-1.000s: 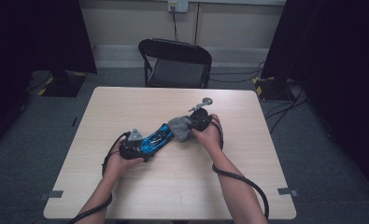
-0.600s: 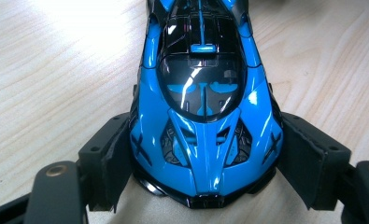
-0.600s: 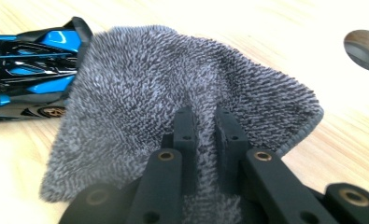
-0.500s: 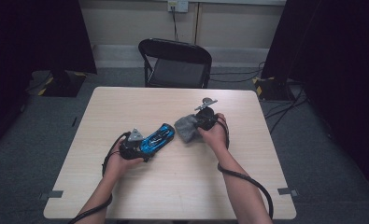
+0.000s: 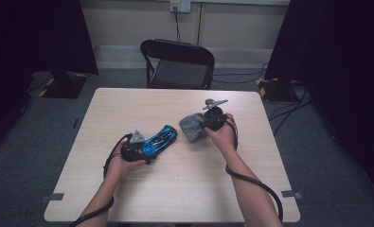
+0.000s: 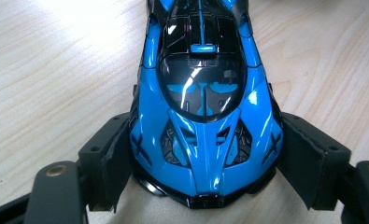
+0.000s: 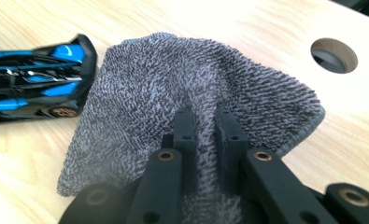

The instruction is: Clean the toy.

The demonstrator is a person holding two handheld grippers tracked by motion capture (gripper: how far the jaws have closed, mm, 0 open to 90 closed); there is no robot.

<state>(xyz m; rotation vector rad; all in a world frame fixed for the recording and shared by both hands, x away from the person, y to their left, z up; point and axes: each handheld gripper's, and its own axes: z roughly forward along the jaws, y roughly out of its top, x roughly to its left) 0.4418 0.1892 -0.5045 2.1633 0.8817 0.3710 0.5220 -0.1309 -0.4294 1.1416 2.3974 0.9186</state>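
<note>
High view: on the bench (image 5: 175, 189) one blue toy car (image 5: 160, 140) sits nose-first in the left tongs (image 5: 144, 146), and one grey cloth (image 5: 192, 126) hangs from the right tongs (image 5: 204, 124), just beside the car's far end.

Left gripper view: the left tongs' pads (image 6: 114, 161) clamp the one car (image 6: 203, 116) on both flanks.

Right gripper view: the right tongs (image 7: 204, 122), narrowed, pinch a fold of the cloth (image 7: 173, 88); the car (image 7: 32, 84) lies just beyond the cloth's edge, beside one round hole (image 7: 334, 55).

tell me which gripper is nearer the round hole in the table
Right. The right gripper, shut on the grey cloth, sits just short of the hole; the left gripper grips the blue toy car farther away.
</note>
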